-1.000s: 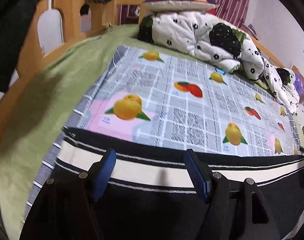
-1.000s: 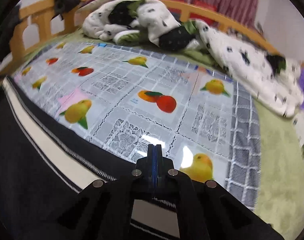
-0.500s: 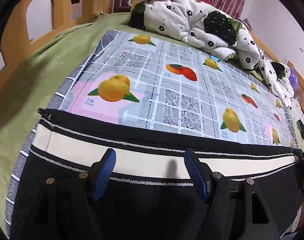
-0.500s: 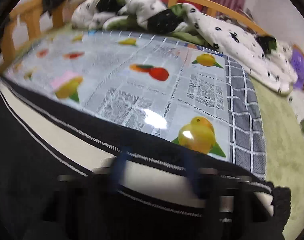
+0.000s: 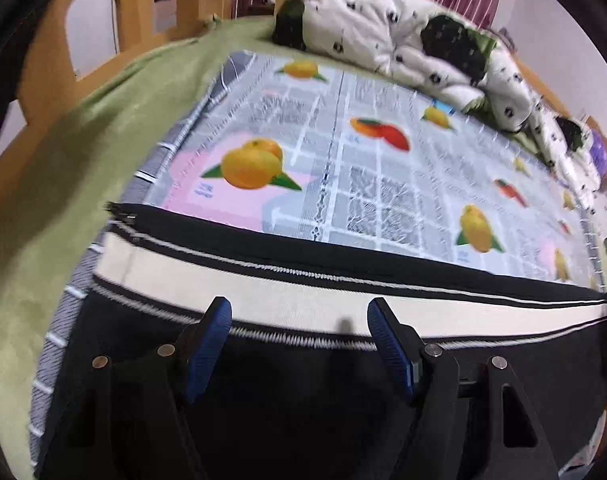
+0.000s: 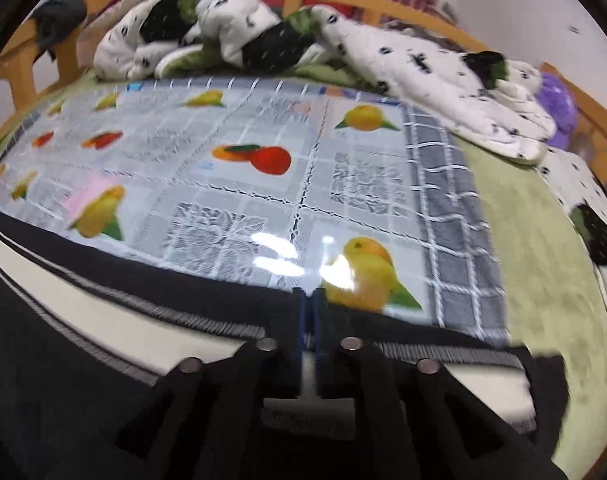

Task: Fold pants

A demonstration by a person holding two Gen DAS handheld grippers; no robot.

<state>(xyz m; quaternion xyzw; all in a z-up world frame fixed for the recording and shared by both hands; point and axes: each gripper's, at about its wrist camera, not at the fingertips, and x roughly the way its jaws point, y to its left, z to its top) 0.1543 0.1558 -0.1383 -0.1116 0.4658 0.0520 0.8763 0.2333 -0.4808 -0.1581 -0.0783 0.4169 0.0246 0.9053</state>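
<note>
Black pants [image 5: 303,392] with a cream side stripe [image 5: 303,296] lie stretched across the near edge of a fruit-print mat [image 5: 383,168] on the bed. My left gripper [image 5: 299,320] is open, its blue pads spread just above the black cloth below the stripe. In the right wrist view the same pants [image 6: 63,360] run along the bottom. My right gripper [image 6: 310,312] has its jaws together at the pants' far black edge; whether cloth is pinched between the pads is unclear.
A rumpled white and black quilt [image 5: 415,32] lies at the far side of the mat, also in the right wrist view [image 6: 343,40]. A green blanket [image 5: 83,140] covers the bed on the left. A wooden bed rail [image 6: 423,12] runs around it.
My right gripper was shut, opened in a blurred moment half a second ago, and is shut again at the pants' far edge. My left gripper stayed open over the stripe with small shifts.
</note>
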